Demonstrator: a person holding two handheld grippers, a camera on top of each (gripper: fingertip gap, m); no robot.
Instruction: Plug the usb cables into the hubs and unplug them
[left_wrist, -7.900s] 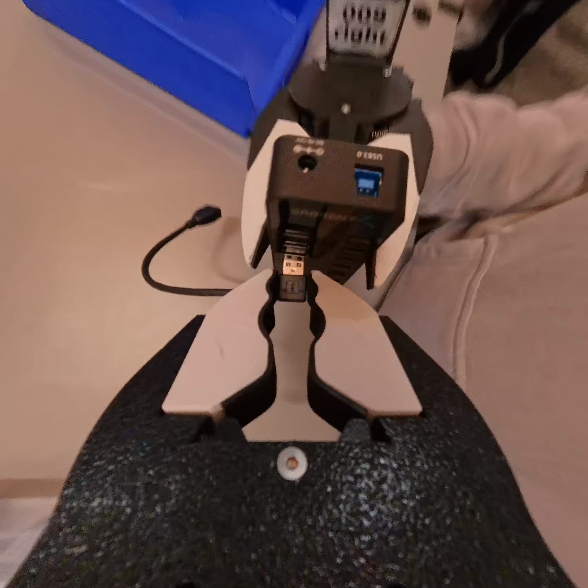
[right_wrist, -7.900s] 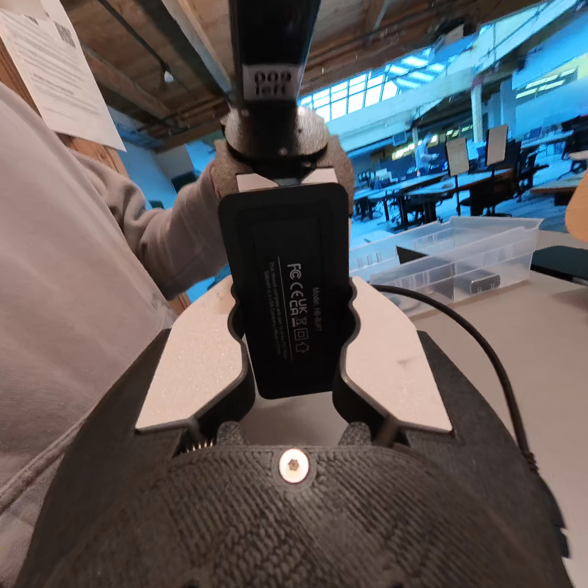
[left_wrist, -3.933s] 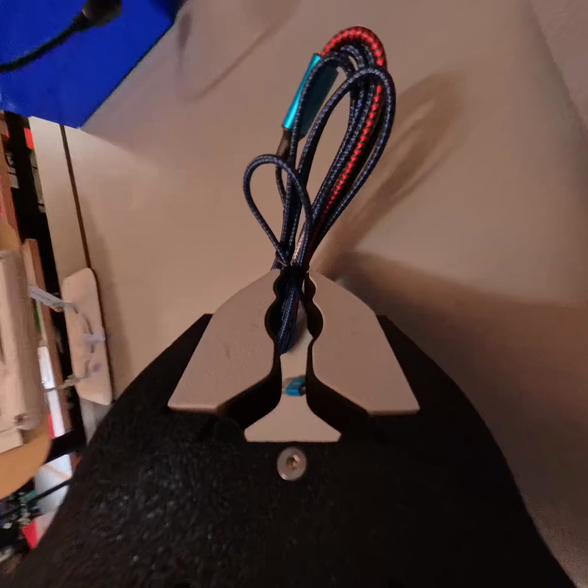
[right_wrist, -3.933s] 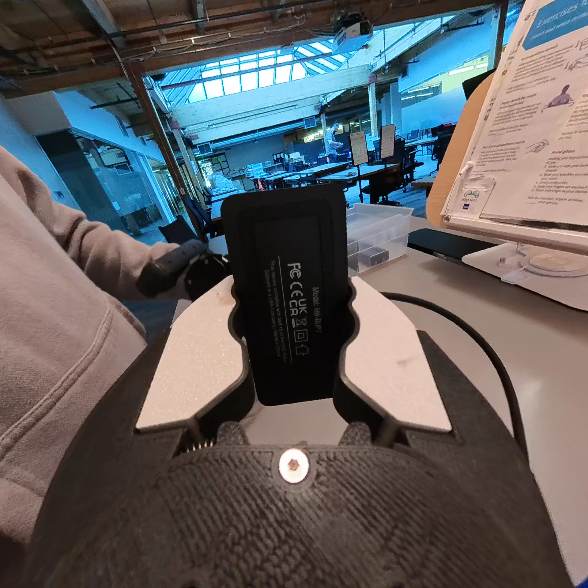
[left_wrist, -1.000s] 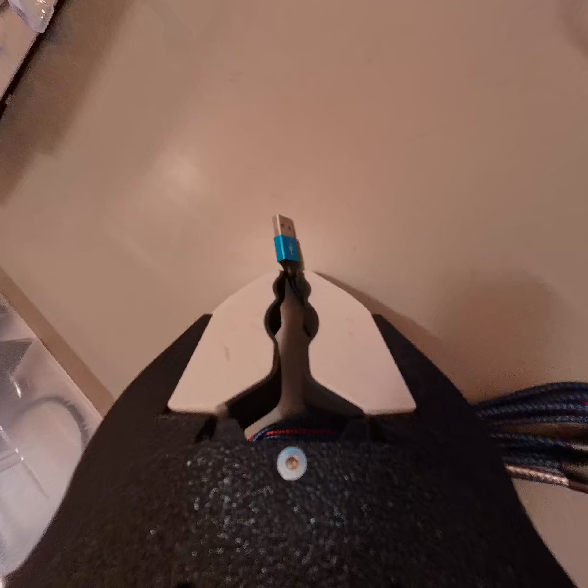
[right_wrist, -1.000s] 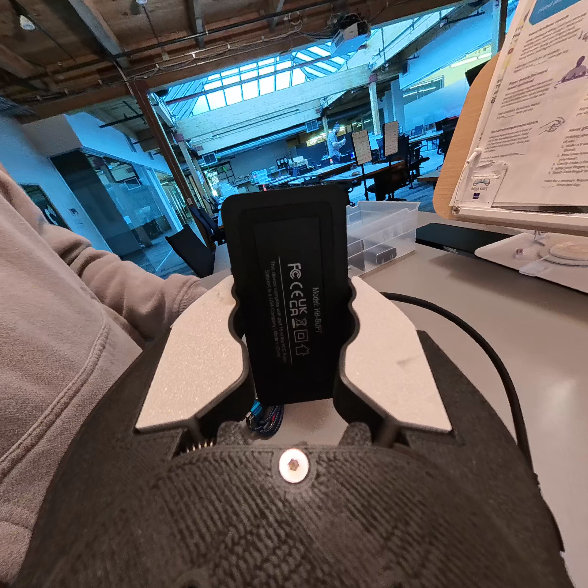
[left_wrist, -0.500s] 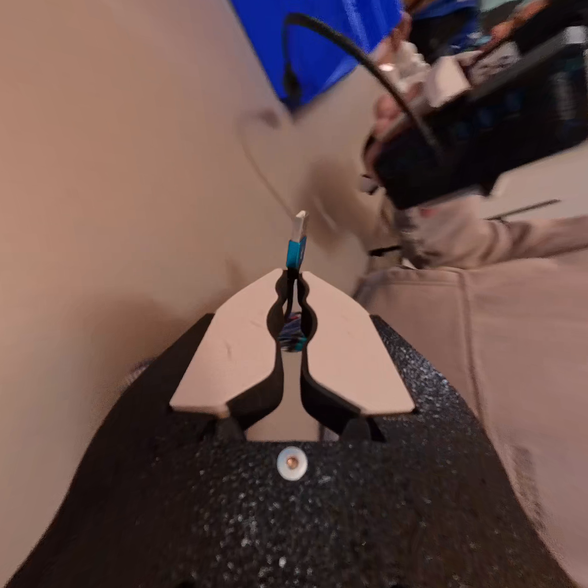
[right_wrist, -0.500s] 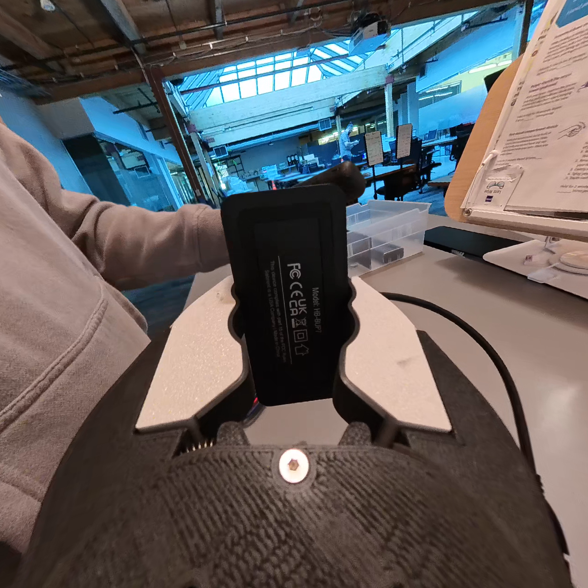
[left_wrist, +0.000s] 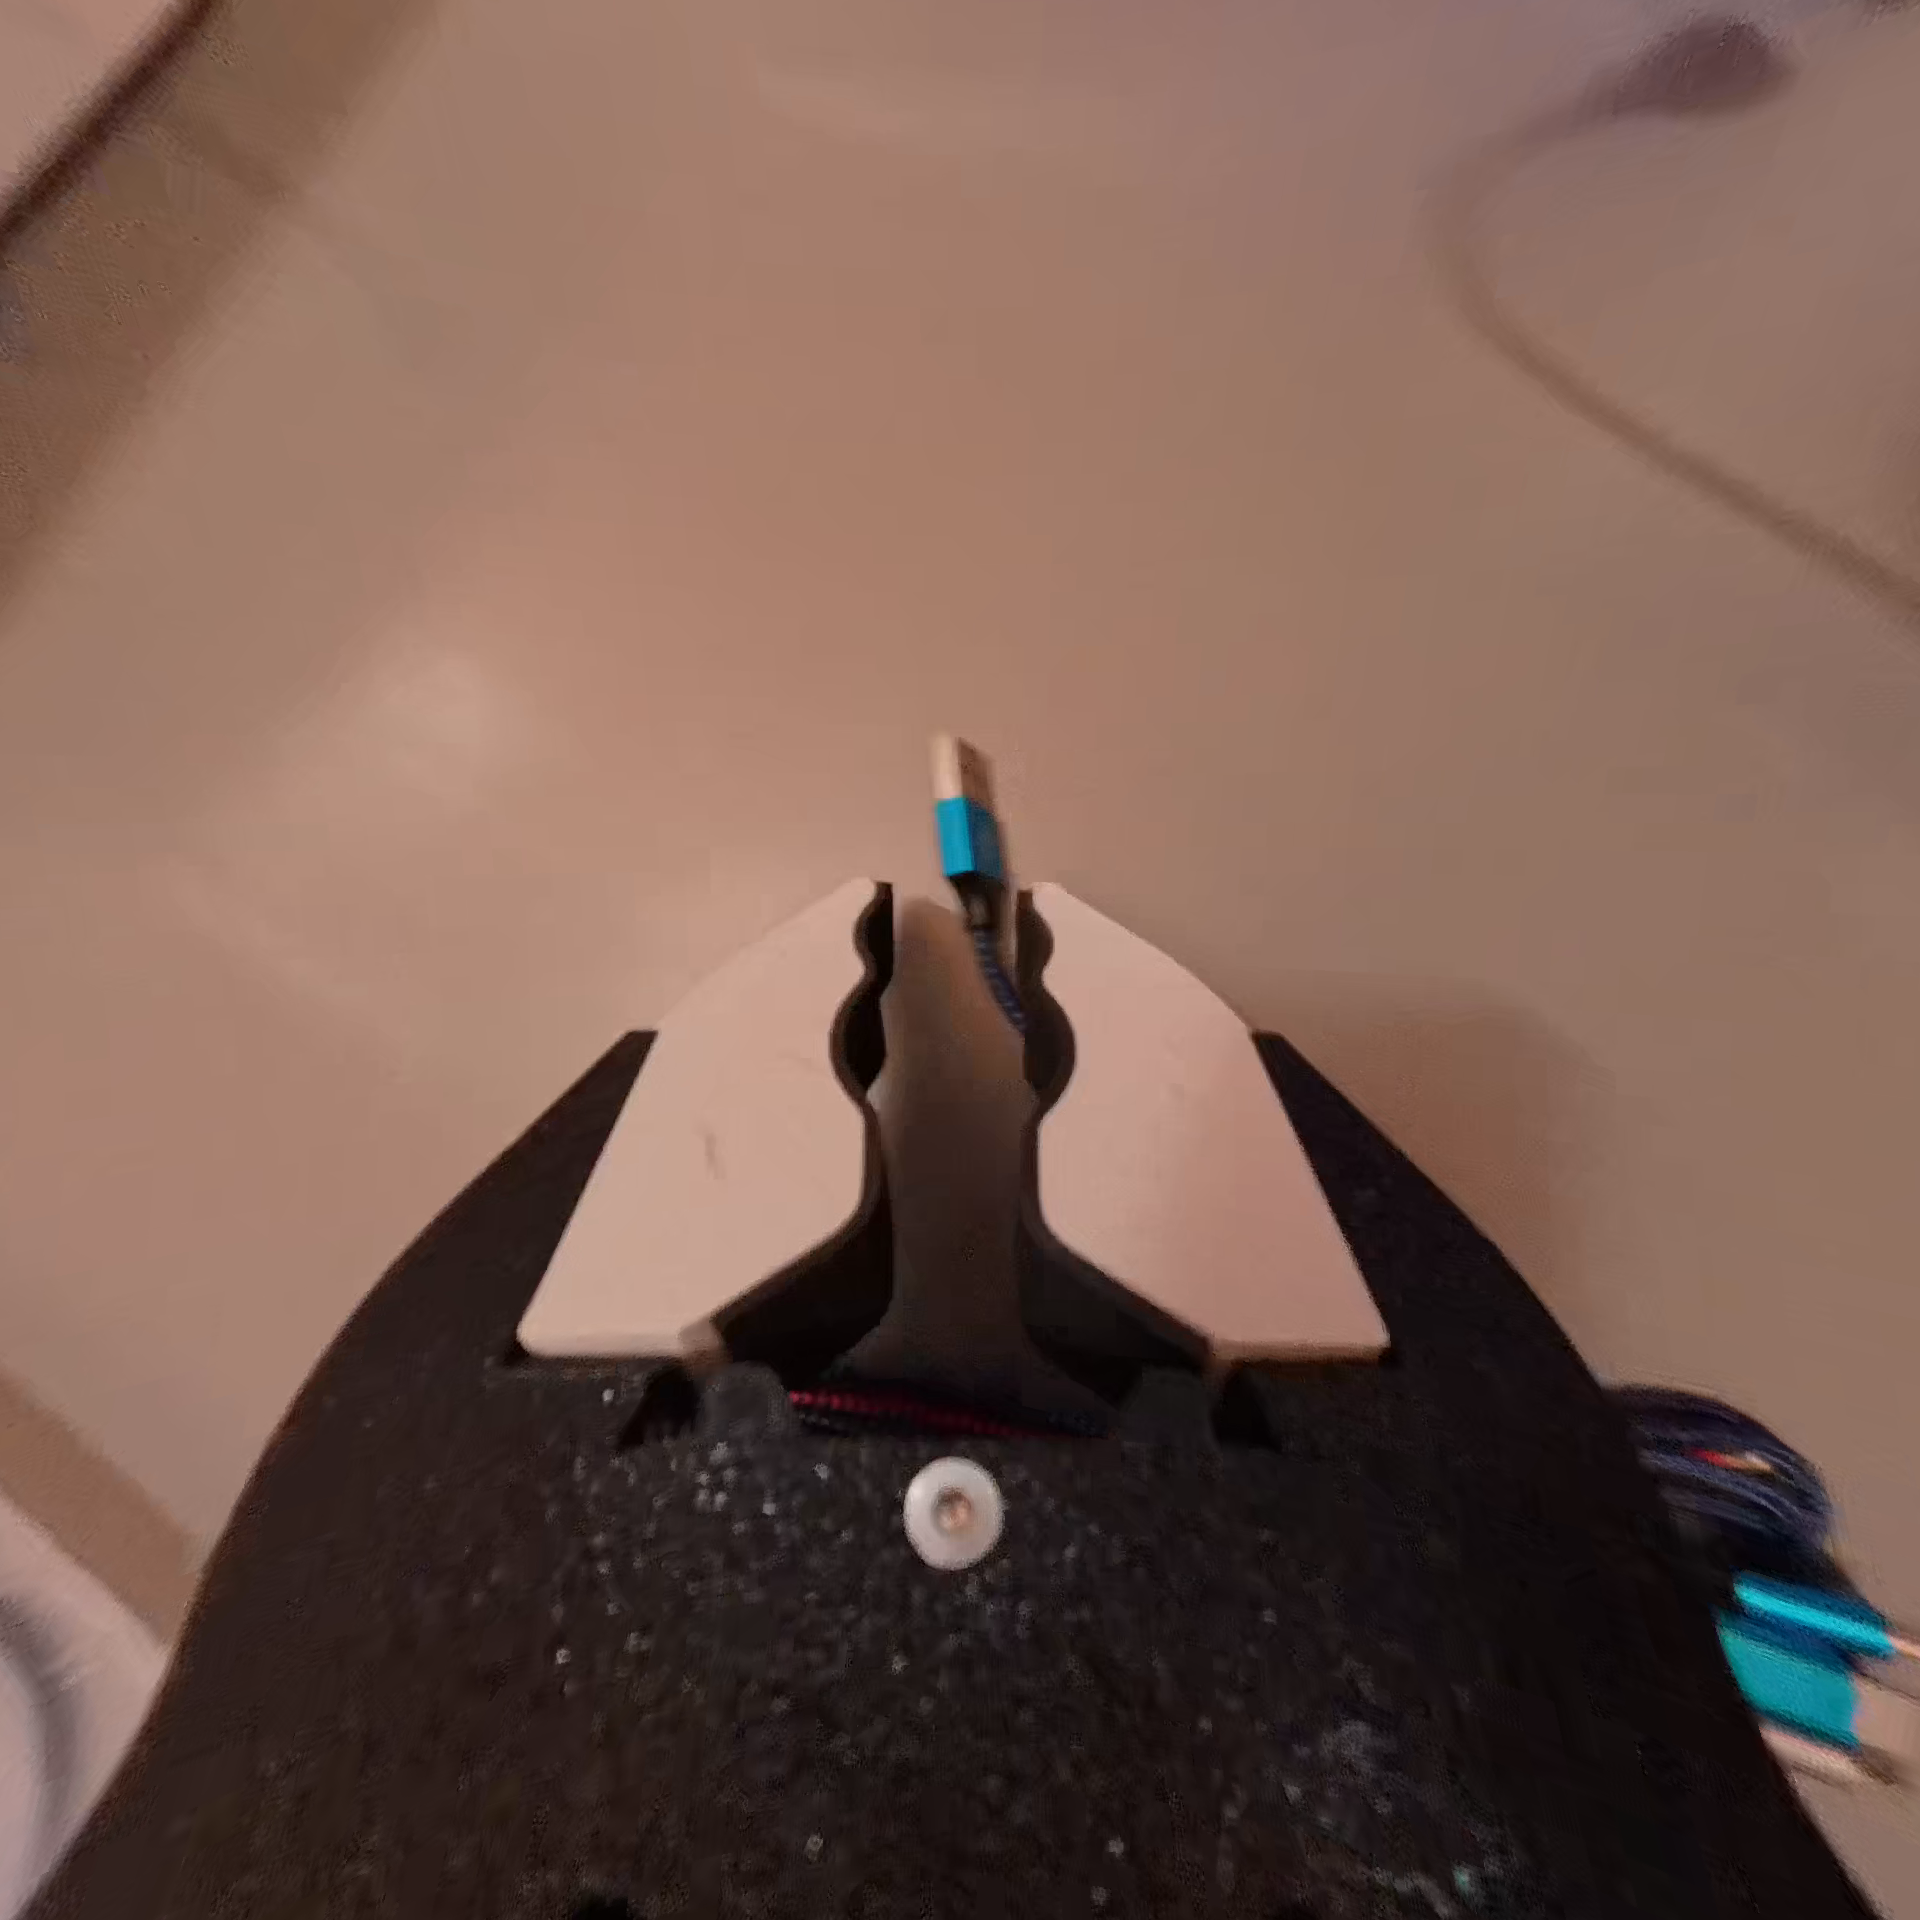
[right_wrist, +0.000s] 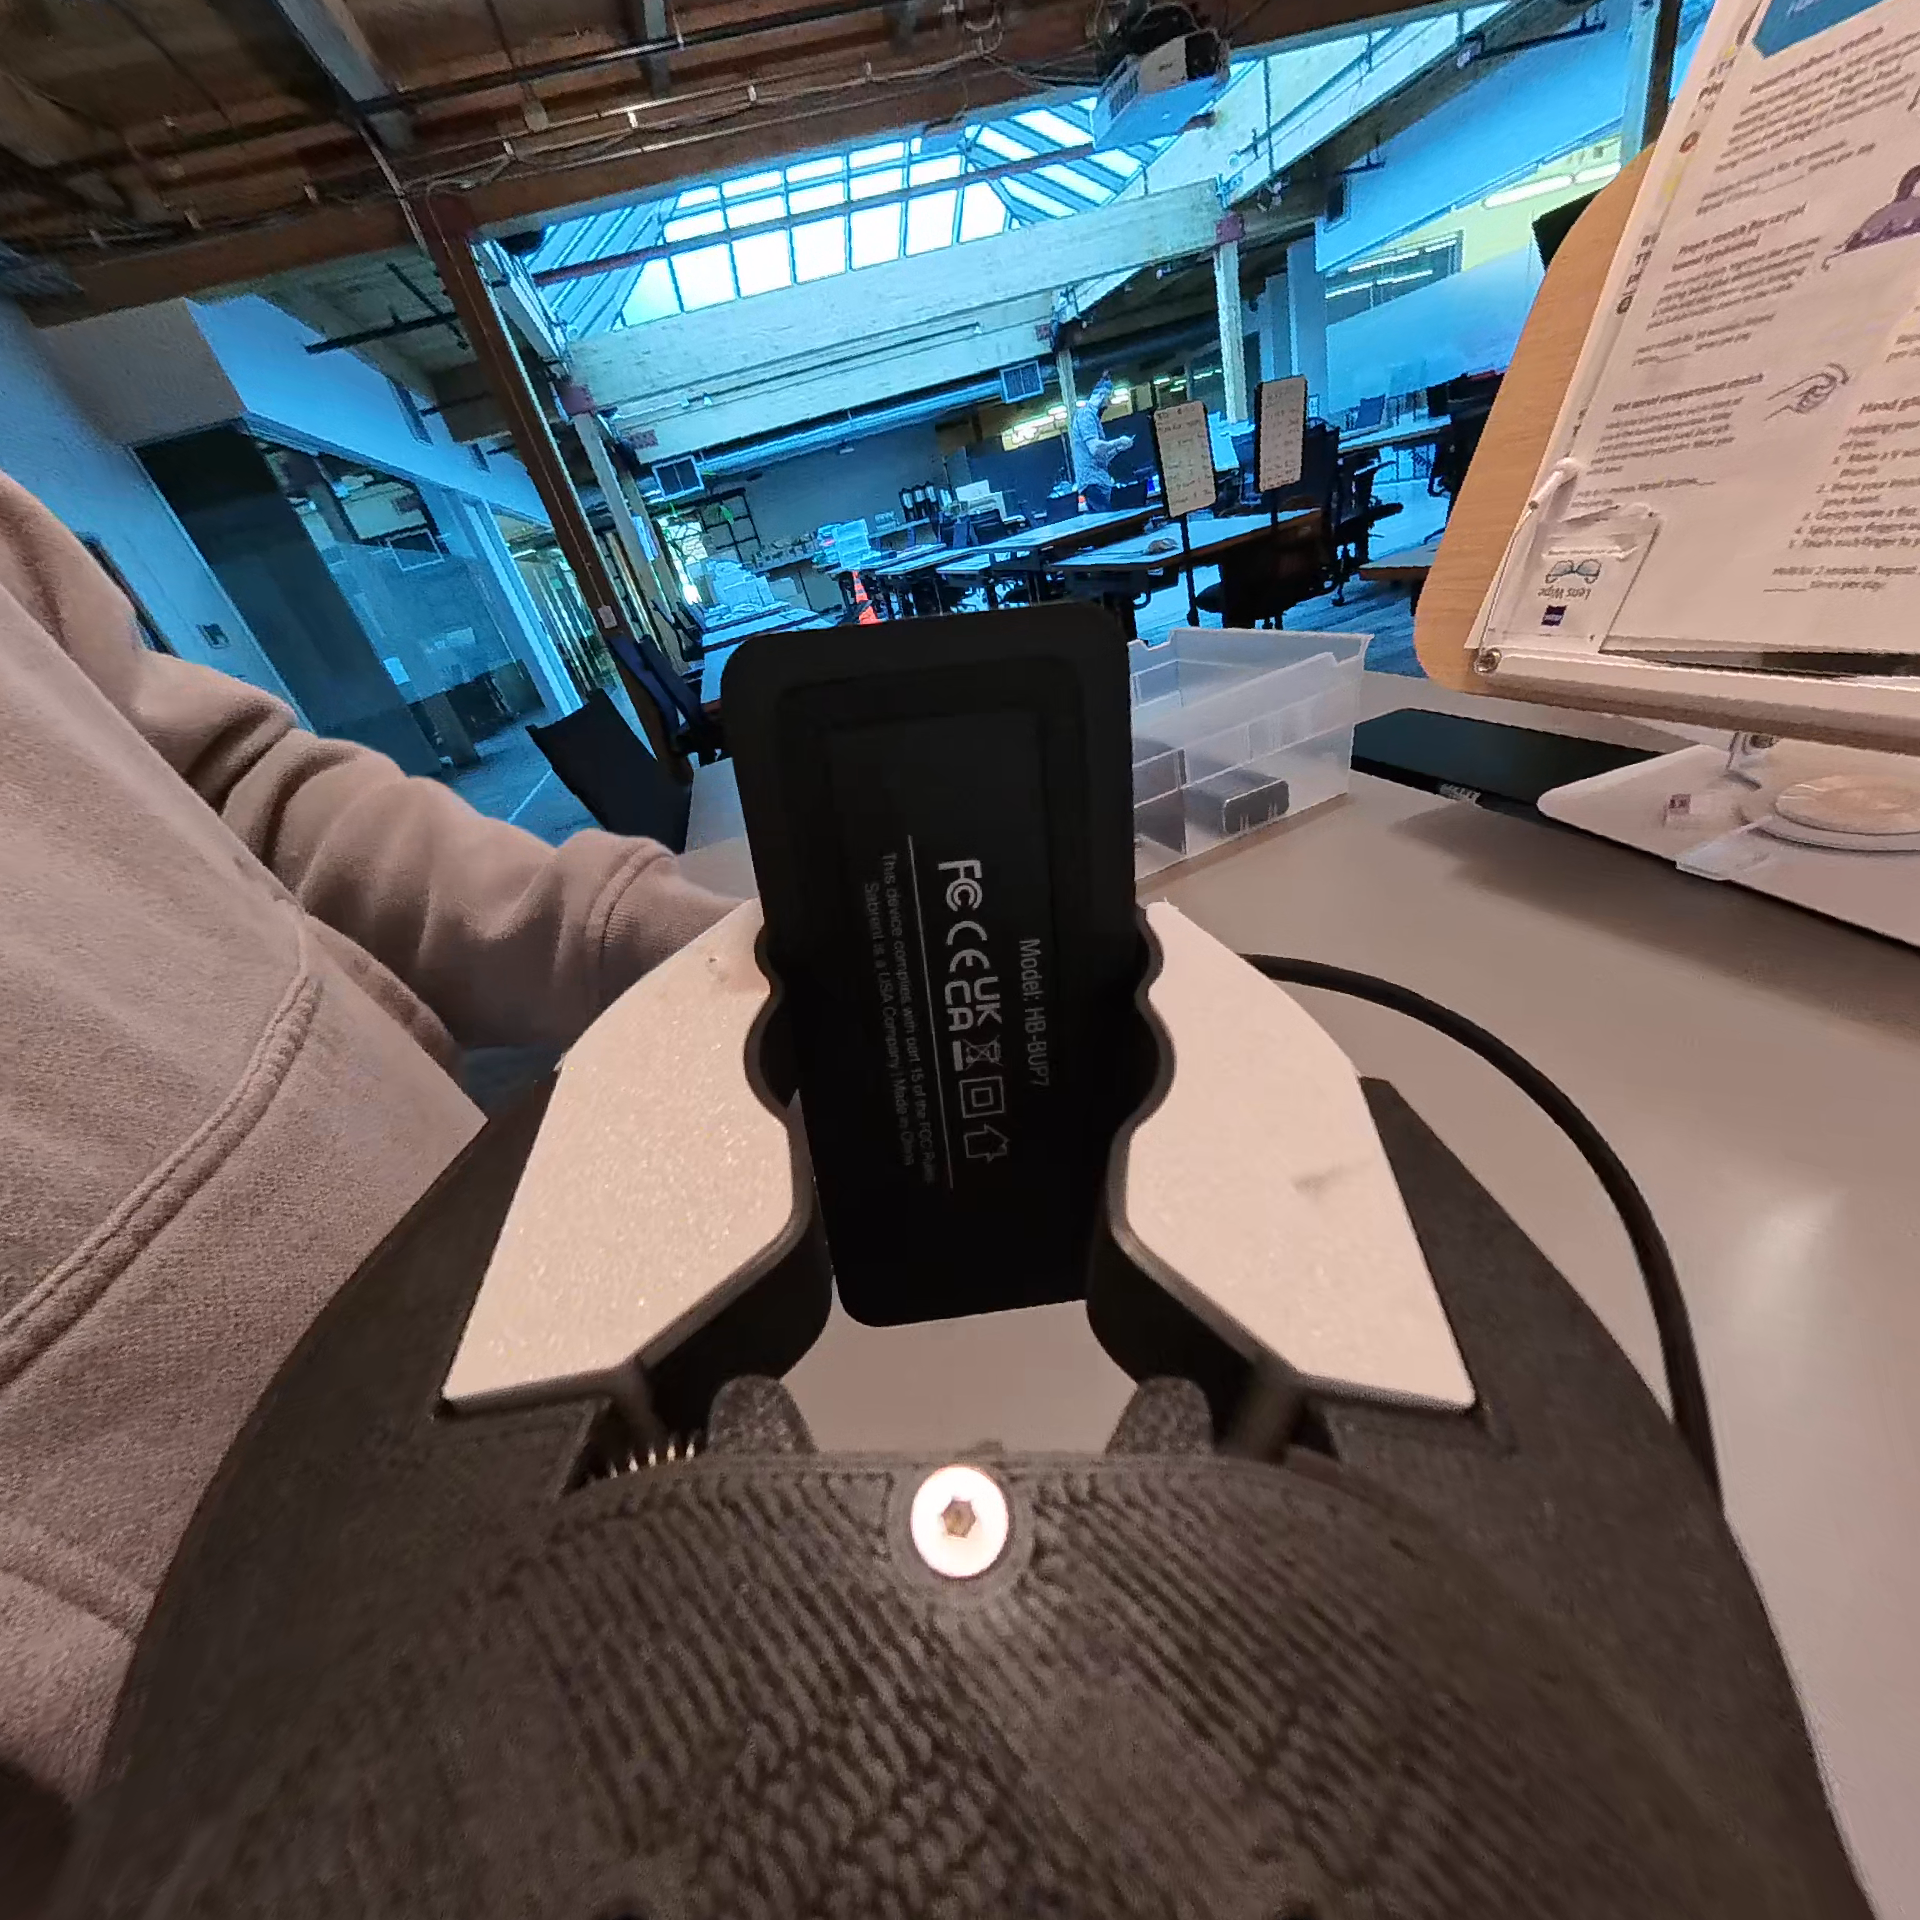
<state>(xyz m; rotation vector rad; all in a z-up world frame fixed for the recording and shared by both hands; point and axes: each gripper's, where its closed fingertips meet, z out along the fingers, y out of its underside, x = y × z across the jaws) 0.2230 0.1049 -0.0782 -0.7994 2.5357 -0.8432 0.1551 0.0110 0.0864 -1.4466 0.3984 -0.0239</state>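
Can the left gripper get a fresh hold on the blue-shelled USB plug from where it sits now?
Probably yes. The left gripper is open, and the USB plug lies just past its tips, its braided cable running back along the right finger. Nothing blocks it, but the plug sits off-centre, so closing might catch cable only.

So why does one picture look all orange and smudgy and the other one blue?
Left wrist view: warm, dim light tints the table orange, and motion smears the edges and the blue plug. Right wrist view: sharp on the black hub, with cool daylight from the skylights; the wide lens bends straight beams.
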